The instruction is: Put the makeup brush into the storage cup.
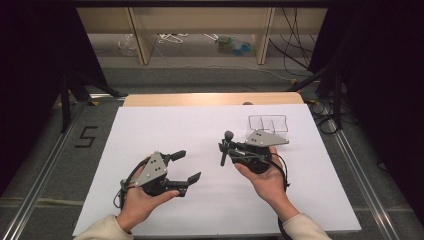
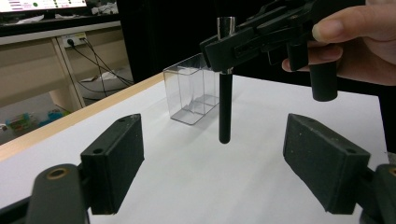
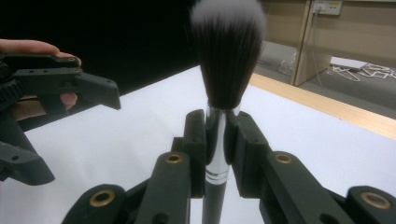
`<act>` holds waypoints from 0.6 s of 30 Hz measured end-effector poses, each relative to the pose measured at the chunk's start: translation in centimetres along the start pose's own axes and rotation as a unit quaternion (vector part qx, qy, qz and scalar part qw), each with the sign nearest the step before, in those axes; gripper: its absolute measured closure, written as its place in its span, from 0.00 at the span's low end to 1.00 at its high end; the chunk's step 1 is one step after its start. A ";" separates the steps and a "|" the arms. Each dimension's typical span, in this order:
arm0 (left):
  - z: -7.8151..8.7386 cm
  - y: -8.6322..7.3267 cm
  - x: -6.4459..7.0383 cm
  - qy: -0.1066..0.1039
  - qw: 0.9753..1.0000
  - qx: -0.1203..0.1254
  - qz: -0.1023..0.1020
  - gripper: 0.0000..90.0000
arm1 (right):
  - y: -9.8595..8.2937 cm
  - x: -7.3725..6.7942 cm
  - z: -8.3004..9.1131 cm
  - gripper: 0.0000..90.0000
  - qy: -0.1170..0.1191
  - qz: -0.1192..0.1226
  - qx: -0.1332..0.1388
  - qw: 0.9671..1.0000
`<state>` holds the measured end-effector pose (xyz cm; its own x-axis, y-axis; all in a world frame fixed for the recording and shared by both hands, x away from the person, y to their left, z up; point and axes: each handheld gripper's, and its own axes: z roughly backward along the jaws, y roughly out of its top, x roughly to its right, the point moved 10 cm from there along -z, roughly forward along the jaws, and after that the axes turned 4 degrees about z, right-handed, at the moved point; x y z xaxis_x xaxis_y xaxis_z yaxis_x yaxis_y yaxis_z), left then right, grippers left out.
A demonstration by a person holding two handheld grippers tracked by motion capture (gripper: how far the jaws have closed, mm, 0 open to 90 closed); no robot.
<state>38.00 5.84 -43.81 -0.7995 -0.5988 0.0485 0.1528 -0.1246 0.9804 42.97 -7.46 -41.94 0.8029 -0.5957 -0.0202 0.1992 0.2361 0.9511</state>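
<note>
Clamped only at its ferrule by the right gripper (image 1: 226,147), the makeup brush (image 1: 224,149) could swing and miss the clear organizer (image 1: 268,123) at upper right, while the left gripper (image 1: 187,166) waits wide open, holding nothing.

**The room around my table**

I am sitting at a white sheet (image 1: 165,125) covering a table whose wooden far edge (image 1: 212,98) is showing. Grey floor (image 1: 45,150) is running along both sides, with a "5" (image 1: 86,136) marked at my left. Ahead, pale wooden shelving (image 1: 200,30) is standing over loose cables (image 1: 295,45) and small clutter. Black curtains (image 1: 30,60) are darkening both sides.
</note>
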 end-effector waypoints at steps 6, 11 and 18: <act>1.0 -0.2 -0.5 0.004 1.000 0.003 0.003 0.22 | -0.1 0.1 0.3 0.87 -0.002 0.005 -0.003 1.000; 1.8 -0.1 -0.8 0.010 1.000 0.010 0.005 0.22 | 0.0 0.3 0.4 0.87 -0.004 0.005 -0.001 1.000; 2.6 0.1 -1.0 0.011 1.000 0.021 0.018 0.21 | 0.3 0.7 0.9 0.87 -0.006 -0.001 0.004 1.000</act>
<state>37.28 8.53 -43.29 -0.7811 -0.6192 0.0804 0.1560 -0.0688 0.9854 43.11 -8.48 -41.44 0.7956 -0.6055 -0.0187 0.1969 0.2293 0.9532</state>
